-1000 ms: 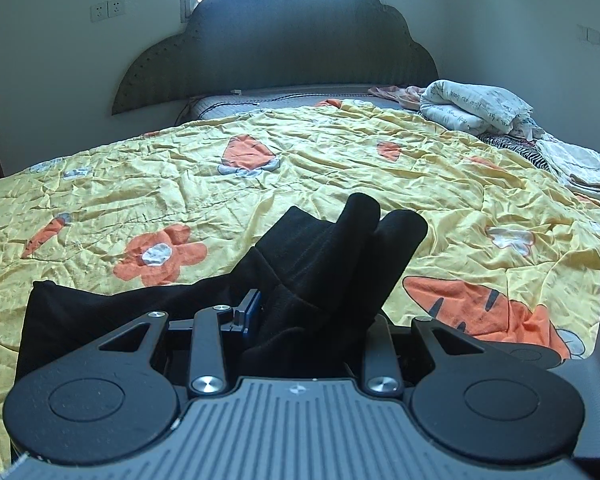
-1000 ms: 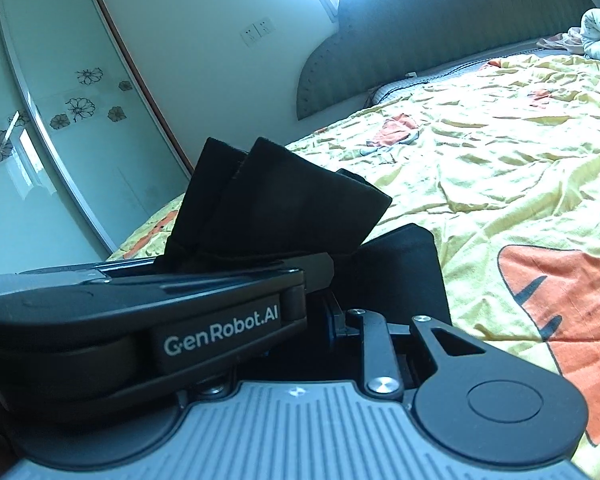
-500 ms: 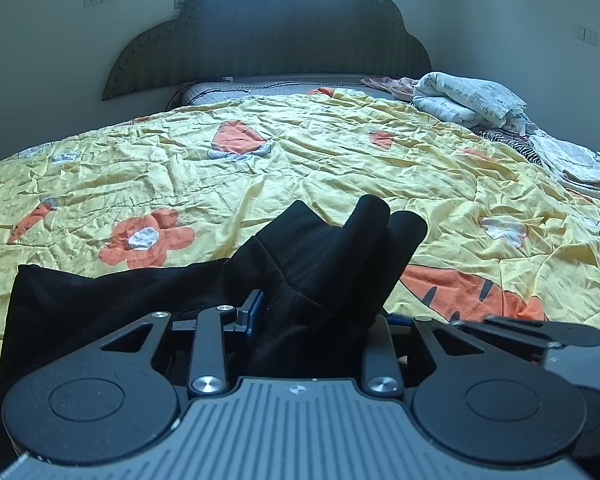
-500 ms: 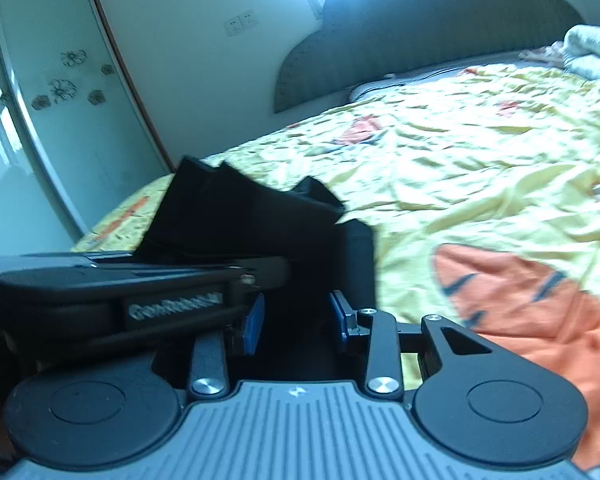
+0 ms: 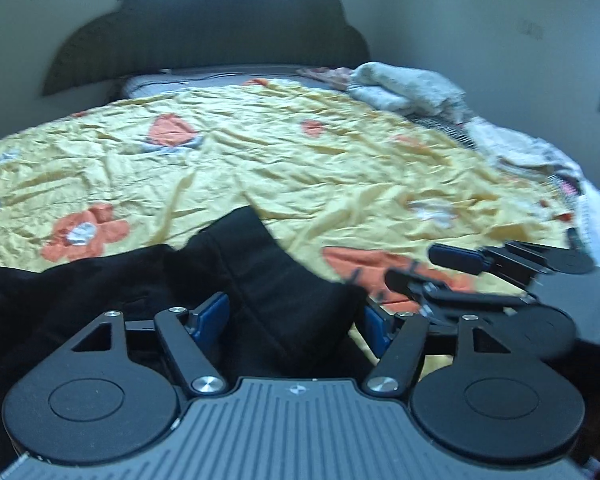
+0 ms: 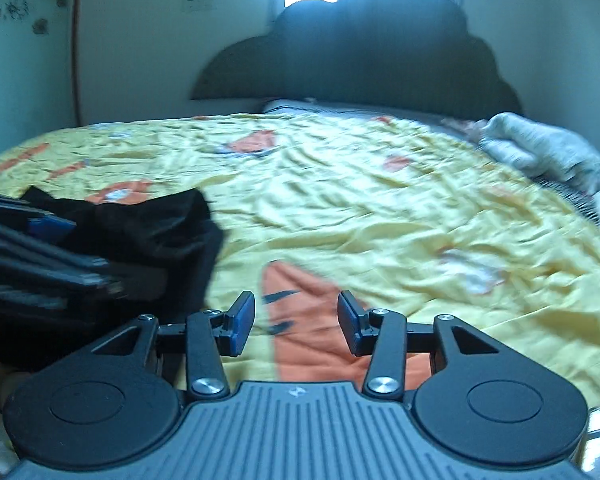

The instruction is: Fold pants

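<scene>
The black pants [image 5: 260,280] lie bunched on the yellow flowered bedspread [image 5: 300,168], at the lower left of the left wrist view. My left gripper [image 5: 292,320] straddles their folded end; its jaws are opening, and the blue pads [image 5: 210,316] stand off the cloth, which sags loose between them. My right gripper [image 6: 296,324] hovers over an orange carrot print with its jaws opening and nothing between them. From the right wrist view the pants [image 6: 148,220] sit to the left, with the left gripper [image 6: 40,248] on them. The right gripper [image 5: 452,268] shows at the right of the left wrist view.
A dark scalloped headboard [image 6: 364,52] stands at the far end of the bed under a bright window. Light laundry is piled [image 5: 404,88] along the bed's far right edge. A glass wardrobe door [image 6: 24,60] is at the left wall.
The left jaws spread wide and the upright fold of pants slumped onto the bed. The right gripper let go of the pants, swung away to the right and widened, now empty.
</scene>
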Motion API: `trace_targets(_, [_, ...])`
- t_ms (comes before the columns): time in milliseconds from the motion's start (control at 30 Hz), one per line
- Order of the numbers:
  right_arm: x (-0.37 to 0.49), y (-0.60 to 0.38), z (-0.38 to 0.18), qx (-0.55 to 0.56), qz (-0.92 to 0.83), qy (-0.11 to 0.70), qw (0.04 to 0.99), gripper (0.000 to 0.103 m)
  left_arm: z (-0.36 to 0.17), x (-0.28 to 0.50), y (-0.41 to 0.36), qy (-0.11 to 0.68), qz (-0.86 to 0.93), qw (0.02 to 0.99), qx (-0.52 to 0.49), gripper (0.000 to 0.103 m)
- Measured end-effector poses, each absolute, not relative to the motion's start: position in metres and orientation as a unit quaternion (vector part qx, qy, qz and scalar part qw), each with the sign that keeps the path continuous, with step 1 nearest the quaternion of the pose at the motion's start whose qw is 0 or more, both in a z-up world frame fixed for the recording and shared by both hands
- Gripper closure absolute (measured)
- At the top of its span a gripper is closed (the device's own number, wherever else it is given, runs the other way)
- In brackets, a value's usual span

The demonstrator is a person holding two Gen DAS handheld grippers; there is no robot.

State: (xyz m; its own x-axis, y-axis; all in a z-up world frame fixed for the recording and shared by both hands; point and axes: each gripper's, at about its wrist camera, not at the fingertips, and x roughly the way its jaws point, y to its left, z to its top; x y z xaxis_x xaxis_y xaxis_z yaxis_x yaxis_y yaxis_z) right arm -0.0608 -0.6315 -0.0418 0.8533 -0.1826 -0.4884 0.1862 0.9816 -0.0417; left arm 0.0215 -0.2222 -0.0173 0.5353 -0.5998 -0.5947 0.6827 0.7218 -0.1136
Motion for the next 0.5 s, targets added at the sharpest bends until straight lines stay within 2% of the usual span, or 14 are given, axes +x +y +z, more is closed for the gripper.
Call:
trace_targets(133, [-0.062, -0.653, -0.030, 0.050, -0.129, 0.214, 0.967, 0.058, 0.000, 0.013, -0.206, 0.305, -0.402, 0.863, 0.029, 0.025])
trace_targets(267, [-0.046, -0.660, -0.016, 0.157, -0.034, 0.182, 0.970, 0.058, 0.020, 0.023, -0.175, 0.286, -0.371, 0.883, 0.030, 0.025])
trace_targets(500, [0.037, -0.626, -0.032, 0.174, 0.086, 0.254, 0.947, 0.058, 0.023, 0.085, -0.123, 0.278, -0.211, 0.936, 0.056, 0.027])
